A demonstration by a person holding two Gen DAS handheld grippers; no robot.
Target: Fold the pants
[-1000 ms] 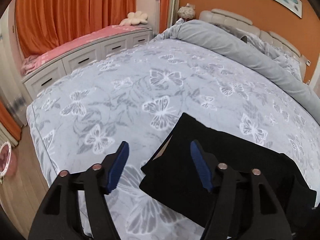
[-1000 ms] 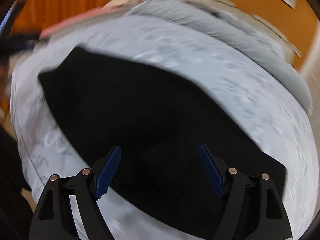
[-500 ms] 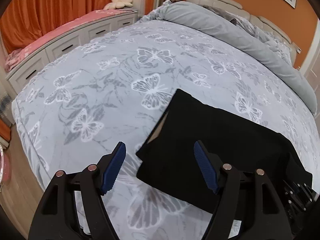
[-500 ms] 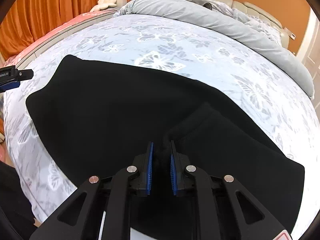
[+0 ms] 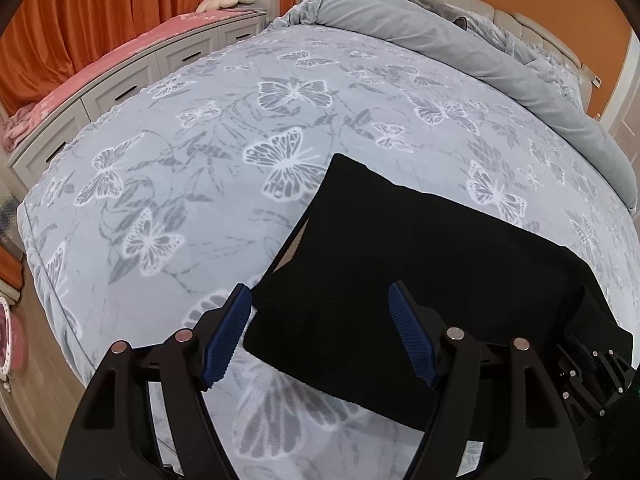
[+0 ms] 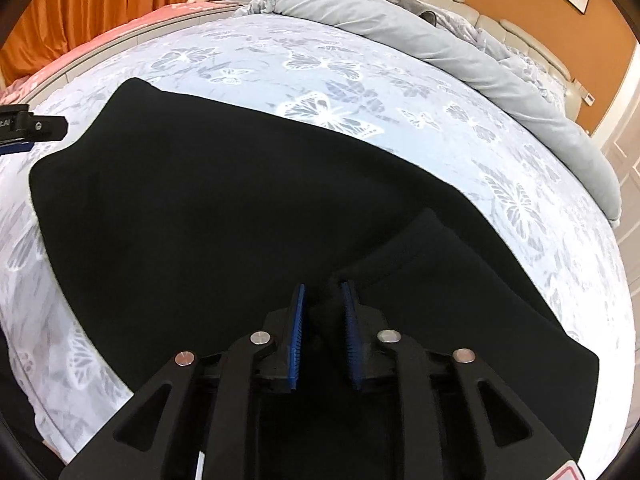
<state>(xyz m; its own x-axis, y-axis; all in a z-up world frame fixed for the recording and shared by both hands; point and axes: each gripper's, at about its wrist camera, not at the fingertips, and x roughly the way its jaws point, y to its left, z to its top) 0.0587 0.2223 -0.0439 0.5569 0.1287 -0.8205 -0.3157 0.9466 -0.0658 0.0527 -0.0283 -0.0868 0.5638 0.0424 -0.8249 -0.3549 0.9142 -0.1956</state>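
The black pants (image 5: 400, 256) lie folded on the bed near its front edge; they also show in the right wrist view (image 6: 240, 208). My left gripper (image 5: 320, 332) is open, just above the pants' near-left corner, which lies between its blue pads. My right gripper (image 6: 322, 308) is shut on a raised fold of the pants at their near edge. The right gripper also shows at the lower right of the left wrist view (image 5: 592, 368). The left gripper's tip shows at the left edge of the right wrist view (image 6: 24, 128).
A blue-grey butterfly bedspread (image 5: 224, 128) covers the bed. A grey duvet (image 5: 460, 52) is bunched along the headboard side. A white drawer bench with a pink cushion (image 5: 100, 80) and orange curtains (image 5: 92, 4) stand left. The wooden floor (image 5: 28, 380) lies below the bed edge.
My right gripper went from open over the pants to shut on a fold of them. My left gripper moved forward and lower toward the pants' corner, still open.
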